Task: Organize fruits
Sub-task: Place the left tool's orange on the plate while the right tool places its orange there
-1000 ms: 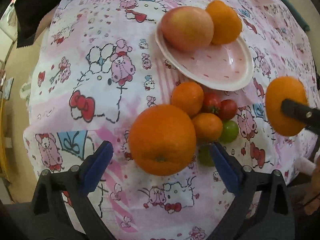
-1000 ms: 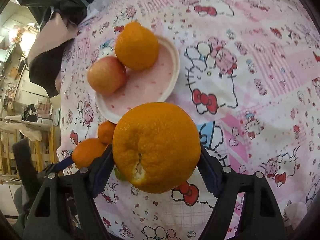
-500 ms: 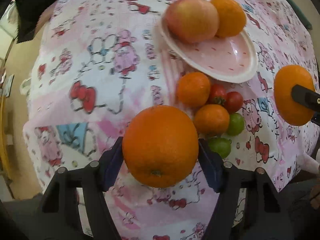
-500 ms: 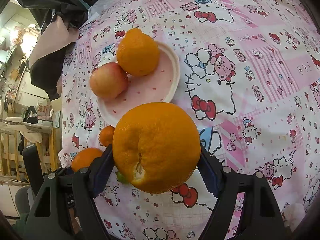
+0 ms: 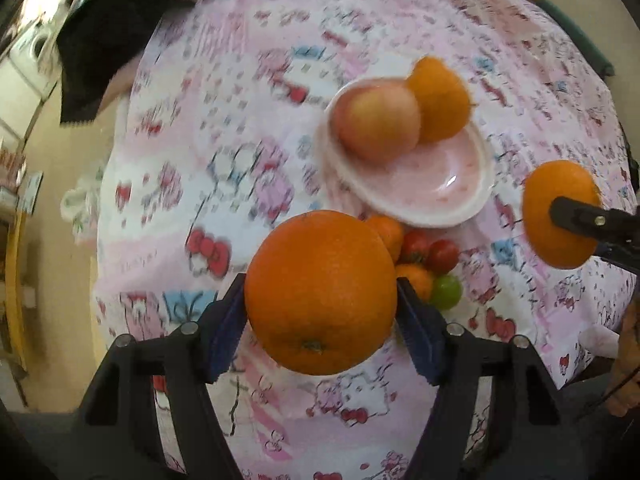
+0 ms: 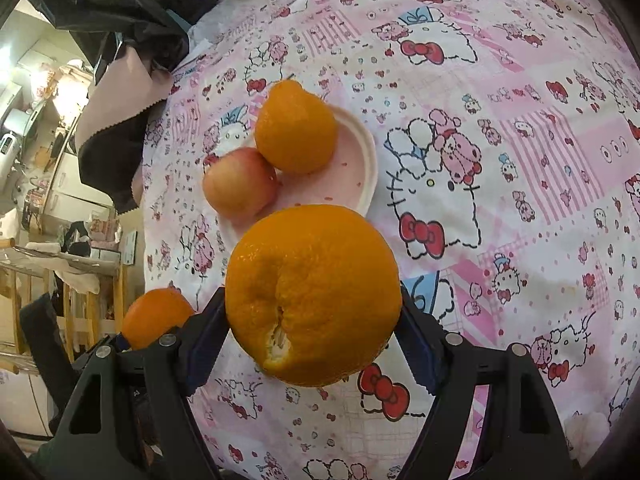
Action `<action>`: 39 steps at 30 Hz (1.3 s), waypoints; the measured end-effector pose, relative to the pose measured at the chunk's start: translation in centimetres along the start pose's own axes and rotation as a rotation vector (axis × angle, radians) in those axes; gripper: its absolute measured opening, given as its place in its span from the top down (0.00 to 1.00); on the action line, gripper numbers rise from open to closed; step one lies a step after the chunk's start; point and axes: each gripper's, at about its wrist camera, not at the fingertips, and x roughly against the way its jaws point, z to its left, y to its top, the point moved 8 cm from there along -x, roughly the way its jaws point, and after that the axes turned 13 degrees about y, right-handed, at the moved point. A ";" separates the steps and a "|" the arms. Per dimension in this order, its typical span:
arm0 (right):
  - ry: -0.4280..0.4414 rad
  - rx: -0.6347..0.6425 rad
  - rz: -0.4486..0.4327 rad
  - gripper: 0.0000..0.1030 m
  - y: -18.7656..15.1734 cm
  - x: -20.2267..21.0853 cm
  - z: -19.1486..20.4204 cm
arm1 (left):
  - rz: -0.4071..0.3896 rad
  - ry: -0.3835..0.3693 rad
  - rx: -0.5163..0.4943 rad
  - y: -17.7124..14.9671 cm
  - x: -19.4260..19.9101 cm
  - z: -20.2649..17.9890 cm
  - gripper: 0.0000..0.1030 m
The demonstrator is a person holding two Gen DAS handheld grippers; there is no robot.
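My left gripper [image 5: 320, 300] is shut on a smooth round orange [image 5: 320, 290] and holds it above the table. My right gripper [image 6: 314, 312] is shut on a bumpy orange [image 6: 314, 294], also lifted; it shows at the right of the left wrist view [image 5: 540, 216]. A pink plate [image 5: 448, 196] holds an apple [image 5: 378, 120] and a knobbed orange [image 5: 440, 104]; the plate [image 6: 366, 156], apple [image 6: 240, 186] and knobbed orange [image 6: 296, 128] also show in the right wrist view. The left gripper's orange [image 6: 154, 316] shows at the lower left there.
Small tangerines [image 5: 386, 232], red tomatoes [image 5: 442, 254] and a green tomato [image 5: 446, 292] lie in a cluster before the plate. The pink cartoon tablecloth [image 6: 520, 160] covers the table. A black and pink cloth [image 5: 108, 36] hangs at the far left edge.
My left gripper closed on the smooth orange and lifted it off the table, pulling back. My right gripper rose a little with its orange.
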 end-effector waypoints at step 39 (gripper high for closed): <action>-0.001 -0.035 0.071 0.21 6.9 -8.4 -1.9 | -0.017 -0.062 -0.169 6.8 -6.9 -10.3 0.34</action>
